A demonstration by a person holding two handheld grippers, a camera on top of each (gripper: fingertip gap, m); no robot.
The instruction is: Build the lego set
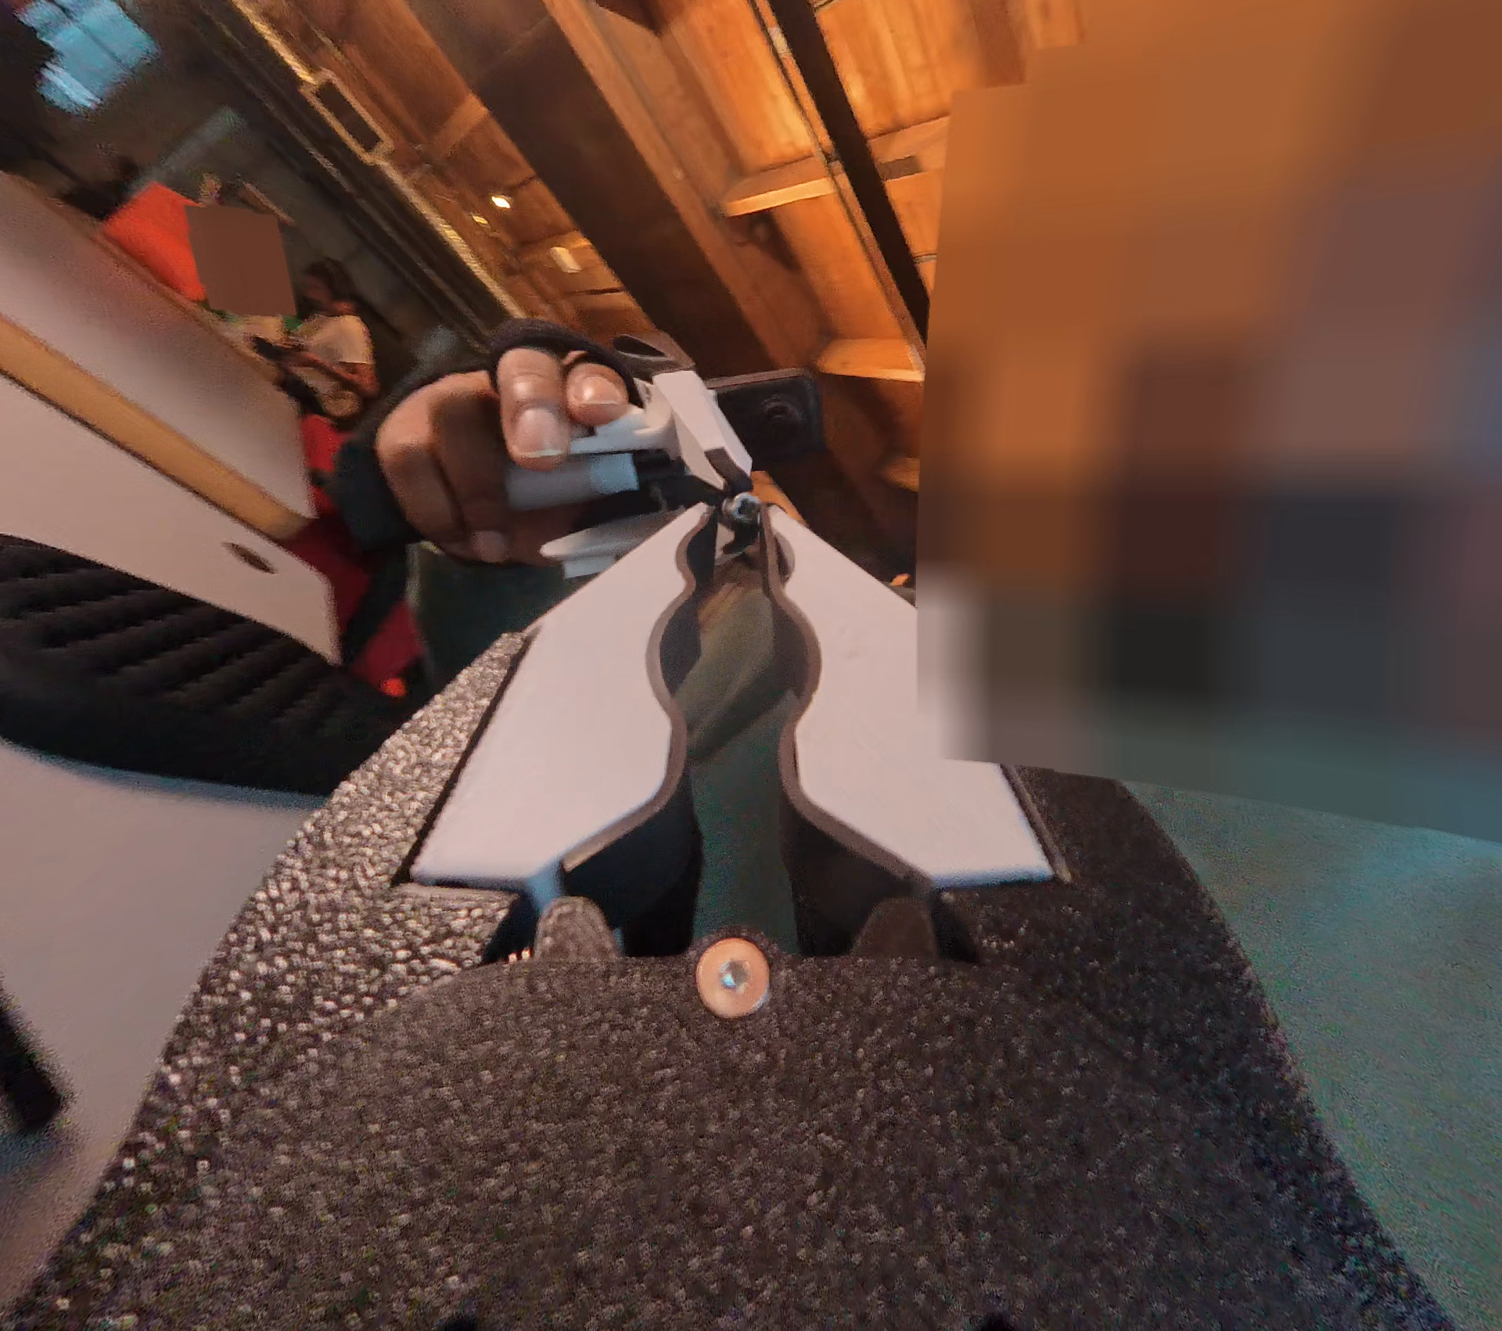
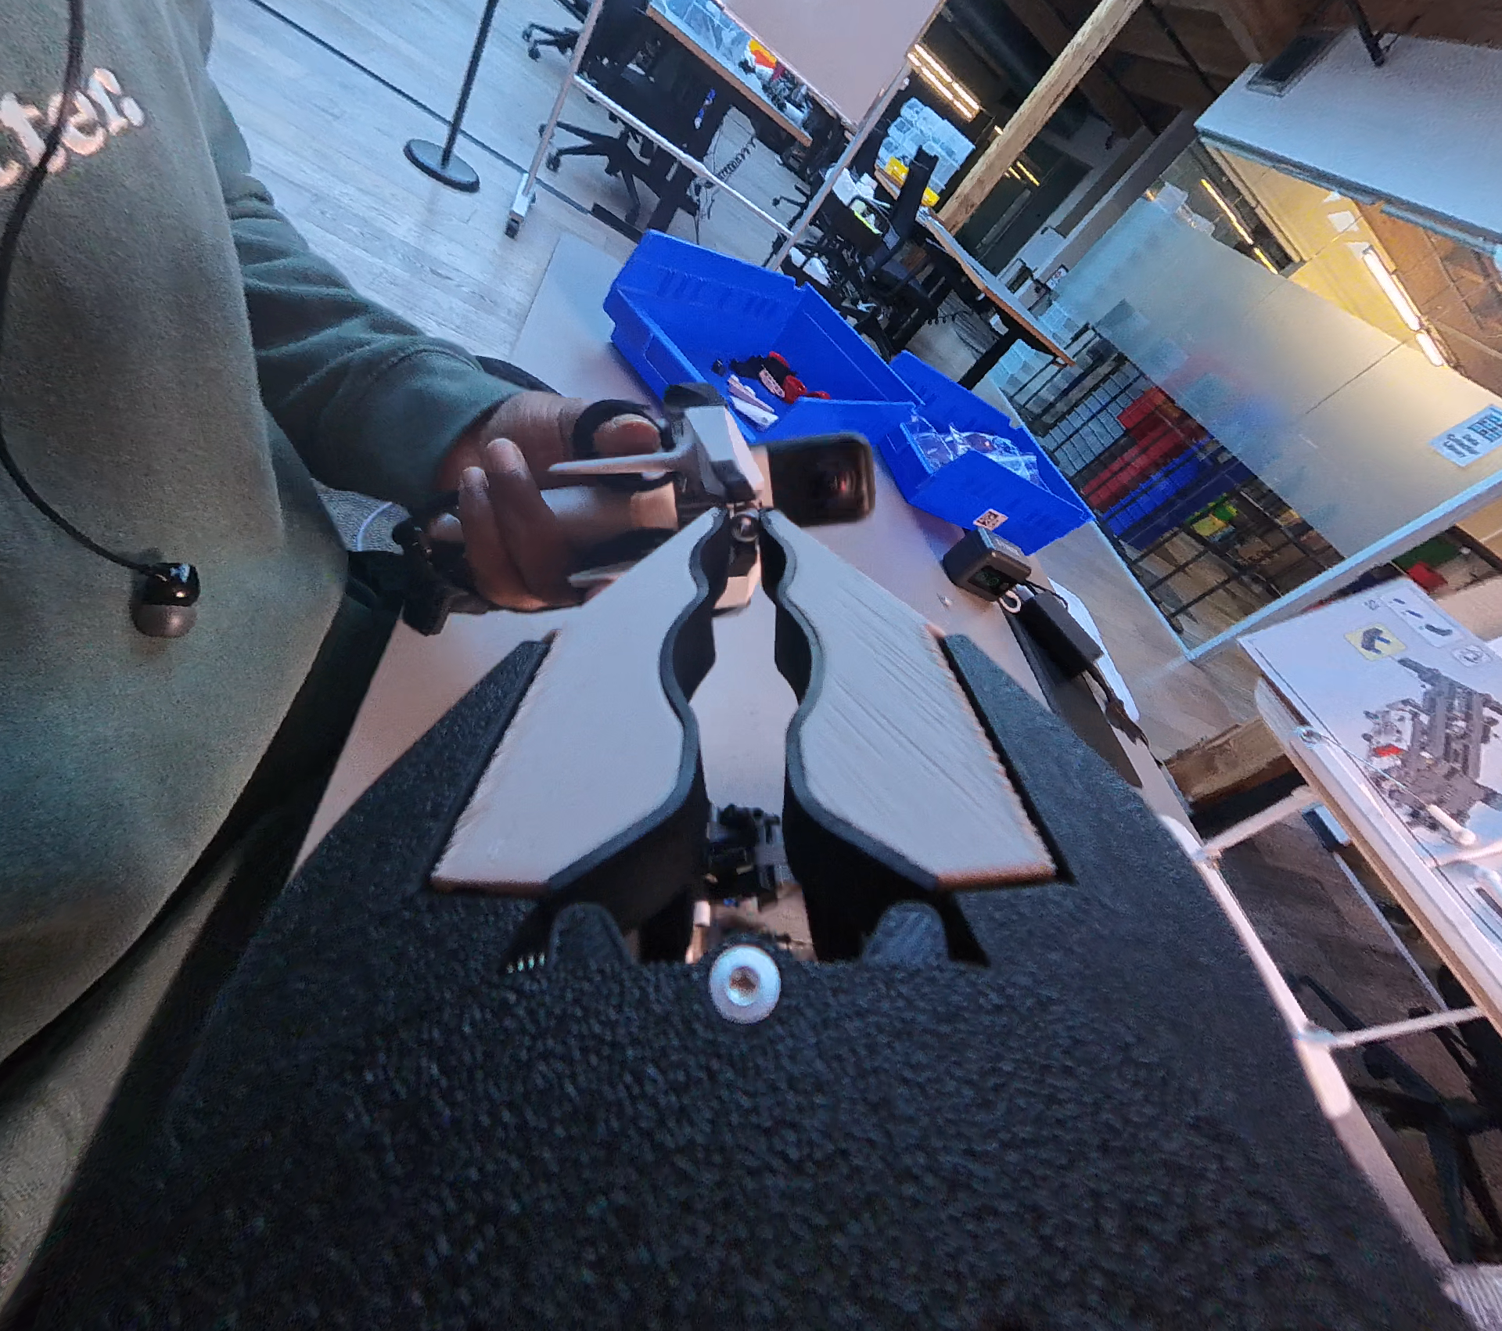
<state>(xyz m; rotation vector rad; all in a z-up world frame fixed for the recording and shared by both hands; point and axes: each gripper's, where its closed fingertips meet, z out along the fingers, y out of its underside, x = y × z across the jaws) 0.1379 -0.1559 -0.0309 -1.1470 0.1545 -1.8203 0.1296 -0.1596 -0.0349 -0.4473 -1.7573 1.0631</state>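
In the left wrist view, the left tongs [image 1: 735,520] pointed up and away from the surface, their tips drawn nearly together around a tiny grey-and-black lego piece [image 1: 741,510]. The right tongs, held in a hand [image 1: 455,463], met that same piece from the far side, so it sat pinched between both tools in mid-air. Such a small part was likely light, stiff and smooth, prone to twist or pop out if squeezed off-centre; a hold across its flat opposite faces looked safest, with gentle pressure. In the right wrist view, the right tongs [image 2: 744,524] likewise closed at the tips on the lego piece [image 2: 741,528], with the left tongs and their hand [image 2: 520,511] just beyond it. Behind the piece, blue bins [image 2: 707,308] stood on the surface [image 2: 569,284], one holding a few red and black parts, the other clear bags. To the right of the piece and well apart, an instruction booklet [image 2: 1398,690] lay open on a stand. Whether the piece was one part or two being joined could not be told.
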